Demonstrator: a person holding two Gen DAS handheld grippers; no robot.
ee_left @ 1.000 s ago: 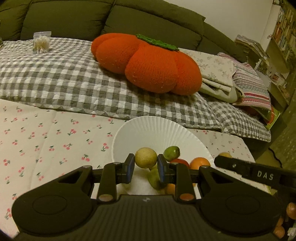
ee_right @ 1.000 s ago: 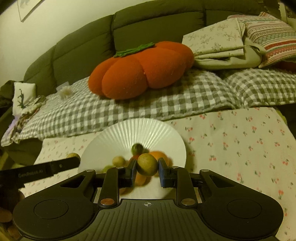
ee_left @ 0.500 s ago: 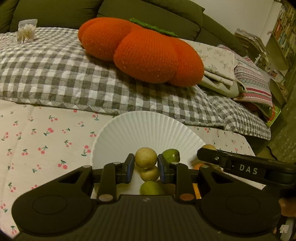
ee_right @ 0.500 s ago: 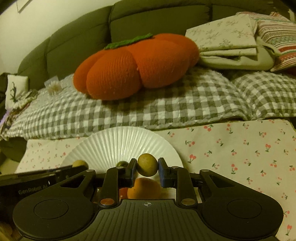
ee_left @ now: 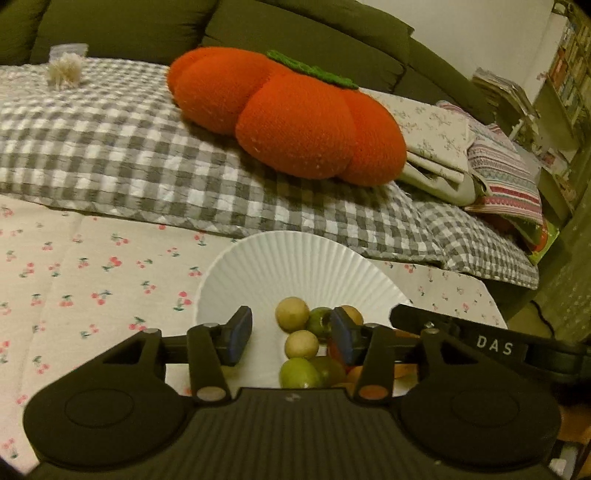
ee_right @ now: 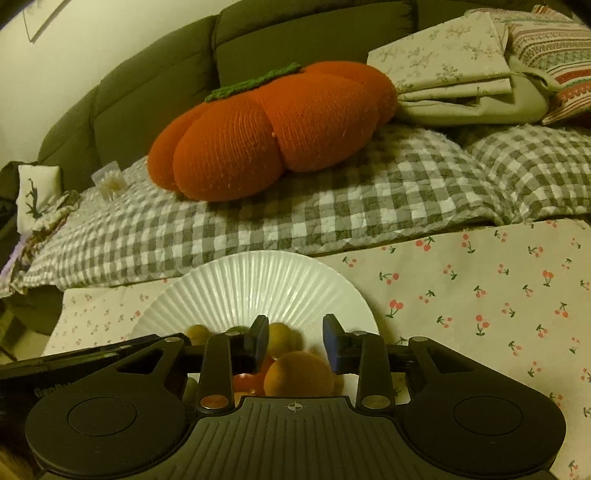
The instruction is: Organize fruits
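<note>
A white fluted plate lies on the cherry-print cloth and holds several small fruits. My left gripper is open just over the plate; a yellow round fruit lies free between its fingers, with another yellow one and a green one nearer me. In the right wrist view the plate sits below my open right gripper. A yellow-green fruit lies by its left finger, an orange fruit right under it.
The right gripper's black body crosses the plate's right side. A big orange pumpkin cushion rests on a grey checked blanket behind the plate. Folded linens and a green sofa back stand further back.
Both grippers have opened and let go of their yellow fruits, which now lie on the plate among the others. Both grippers sit slightly lower over the plate.
</note>
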